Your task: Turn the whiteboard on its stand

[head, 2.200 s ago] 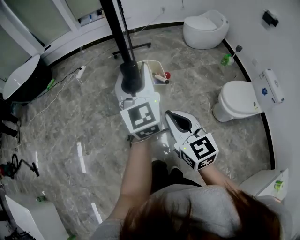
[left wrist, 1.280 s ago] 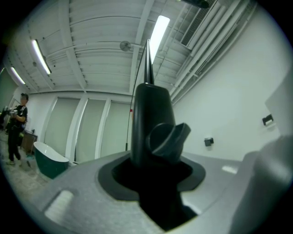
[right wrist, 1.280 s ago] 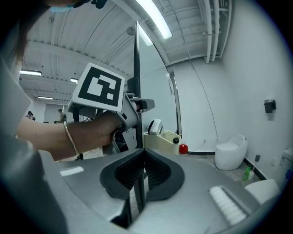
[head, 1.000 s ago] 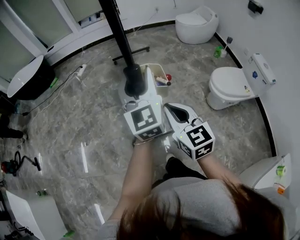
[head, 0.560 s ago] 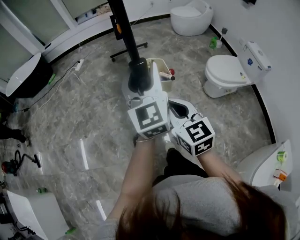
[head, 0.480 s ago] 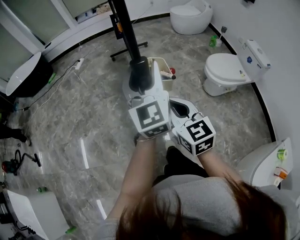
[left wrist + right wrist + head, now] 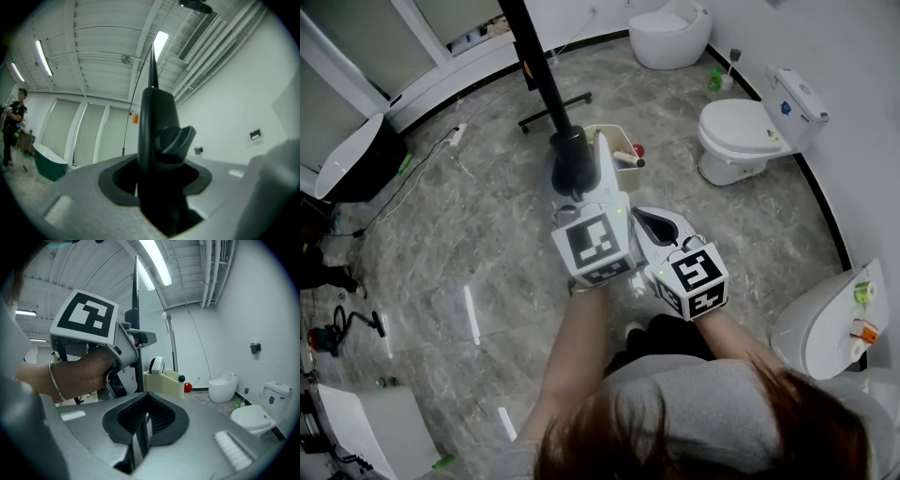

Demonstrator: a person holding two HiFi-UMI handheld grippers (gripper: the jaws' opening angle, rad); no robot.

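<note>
Left gripper (image 7: 159, 197): jaws clamped on the whiteboard stand's black post (image 7: 152, 112) (just below its knob (image 7: 176, 138)).
Right gripper (image 7: 146, 420): pads pressed together, empty, beside the left.
Post: upright before the person, cream tray (image 7: 605, 129) alongside.

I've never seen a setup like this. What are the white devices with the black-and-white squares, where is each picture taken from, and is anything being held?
There is no robot here: a person holds a gripper in each hand, and the patterned cubes are parts of them. The head view looks down from the person's head onto a marble floor with a toilet and a cream bin. The other two cameras ride on the grippers. The left gripper has its jaws closed round a black post with a knob. The right gripper has its jaws together, with nothing in them. I cannot make out the whiteboard itself.
</note>
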